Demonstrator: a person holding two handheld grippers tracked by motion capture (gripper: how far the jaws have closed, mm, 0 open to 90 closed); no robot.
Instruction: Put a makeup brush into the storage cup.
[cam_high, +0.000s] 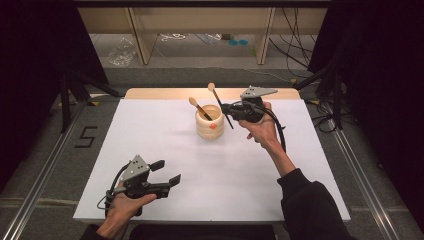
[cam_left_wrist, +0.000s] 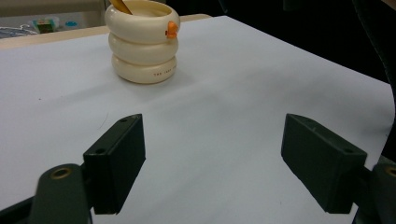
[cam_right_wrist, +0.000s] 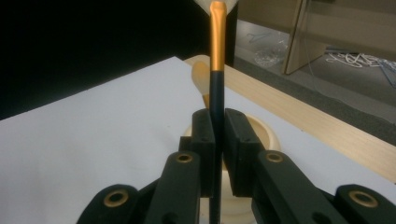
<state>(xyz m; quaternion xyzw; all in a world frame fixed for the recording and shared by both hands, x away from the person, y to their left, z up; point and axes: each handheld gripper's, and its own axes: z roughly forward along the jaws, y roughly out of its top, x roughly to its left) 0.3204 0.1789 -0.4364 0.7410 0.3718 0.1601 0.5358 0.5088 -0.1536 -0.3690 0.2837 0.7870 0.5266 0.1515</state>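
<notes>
A cream ringed cup (cam_high: 209, 121) with a small orange knob stands at the far middle of the white table (cam_high: 150, 135). A wooden spoon (cam_high: 198, 107) leans in it. My right gripper (cam_high: 226, 110) hovers just right of the cup, shut on a black-handled brush (cam_high: 220, 102) with a gold ferrule. In the right gripper view the brush (cam_right_wrist: 217, 56) rises between the closed jaws (cam_right_wrist: 218, 121), with the cup (cam_right_wrist: 264, 133) behind them. My left gripper (cam_high: 167, 172) rests at the front left, open and with nothing between its fingers (cam_left_wrist: 212, 154); it faces the cup (cam_left_wrist: 141, 42).
A wooden strip (cam_high: 160, 93) runs along the table's far edge. Beyond it are shelf legs (cam_high: 140, 40) and cables on the floor. Metal rails (cam_high: 45, 170) flank the table. Dark curtains close both sides.
</notes>
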